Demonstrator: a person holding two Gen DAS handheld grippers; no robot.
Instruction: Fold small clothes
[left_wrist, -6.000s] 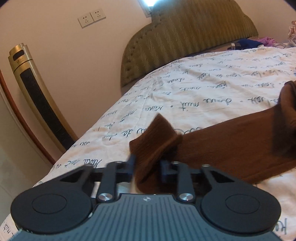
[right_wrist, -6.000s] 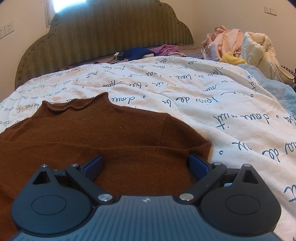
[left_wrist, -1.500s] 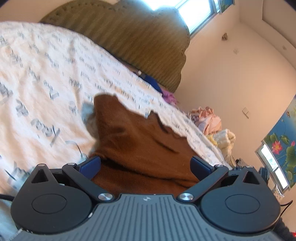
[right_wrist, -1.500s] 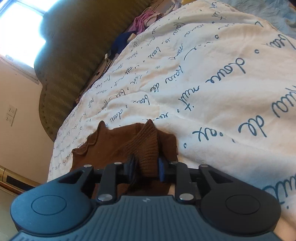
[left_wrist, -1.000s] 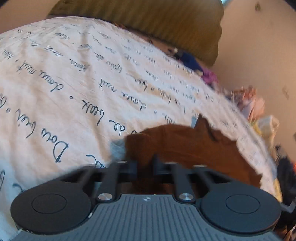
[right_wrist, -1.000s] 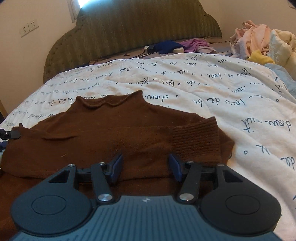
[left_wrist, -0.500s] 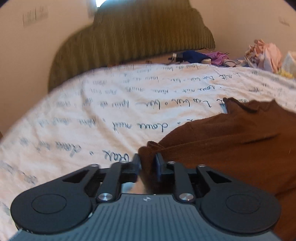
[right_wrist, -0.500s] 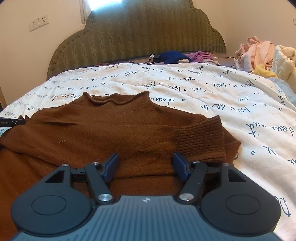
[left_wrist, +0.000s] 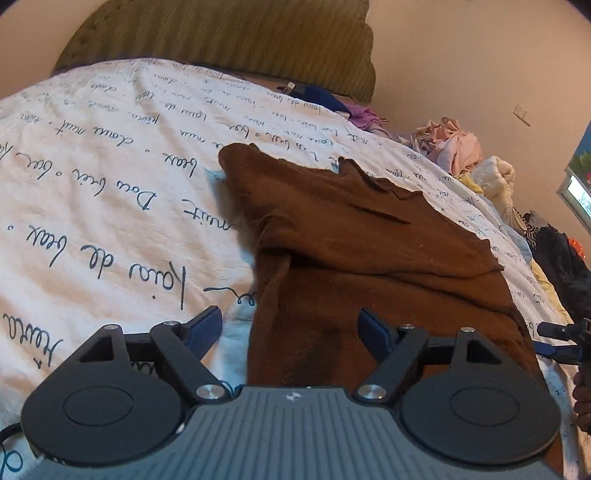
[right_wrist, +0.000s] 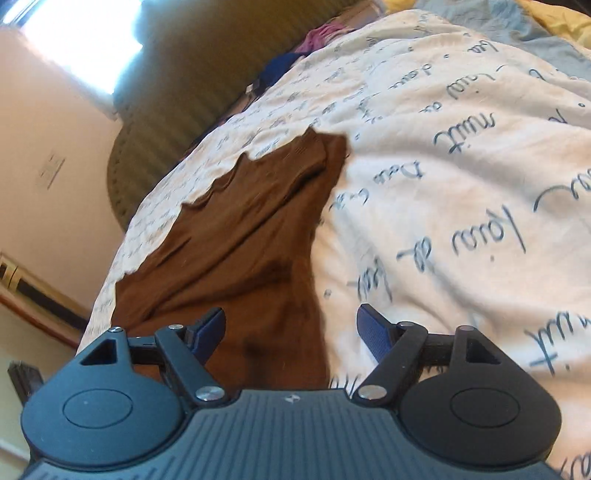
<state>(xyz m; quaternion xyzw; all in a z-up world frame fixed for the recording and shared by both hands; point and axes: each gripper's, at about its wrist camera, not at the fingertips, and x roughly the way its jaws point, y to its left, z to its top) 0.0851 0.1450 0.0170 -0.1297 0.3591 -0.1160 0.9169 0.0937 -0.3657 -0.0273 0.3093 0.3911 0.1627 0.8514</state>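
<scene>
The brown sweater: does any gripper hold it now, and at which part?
Nothing is held. The left gripper and right gripper have just been opening; the brown sweater lies loose on the bed.

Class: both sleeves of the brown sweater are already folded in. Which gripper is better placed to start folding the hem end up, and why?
Probably the left gripper: its open jaws, just opened, straddle the brown sweater's near side edge. The right gripper, also just opened, straddles the opposite edge similarly, so the advantage is slight.

L gripper (left_wrist: 291, 328) jaws just opening, wide | over brown sweater (left_wrist: 369, 251) edge | on quilt (left_wrist: 103, 192)
</scene>
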